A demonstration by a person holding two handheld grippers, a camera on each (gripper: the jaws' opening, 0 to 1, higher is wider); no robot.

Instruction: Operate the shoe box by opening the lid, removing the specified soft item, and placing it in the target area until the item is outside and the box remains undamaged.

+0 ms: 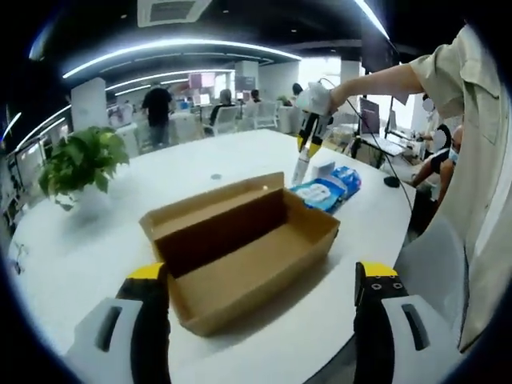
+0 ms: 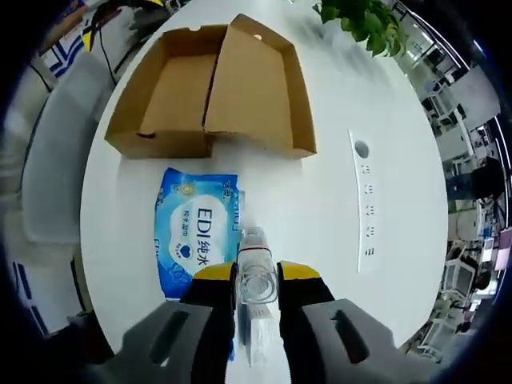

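Pinching a bottle [image 2: 257, 276] in your right tongs [image 2: 258, 280] beyond the opened box [image 2: 210, 88], left tongs [image 1: 264, 276] spread, you next lower it beside the wipes [image 2: 194, 228].

A wide white desk [image 1: 232, 160] curves through an open office. A leafy potted plant [image 1: 80, 160] stands near its far edge, and a strip of sockets [image 2: 366, 204] is set into its top. Long curved light strips [image 1: 176, 52] run across the dark ceiling beside an air vent [image 1: 170, 10]. Further desks, chairs [image 1: 226, 118] and monitors [image 1: 370, 114] stand behind, with people among them.
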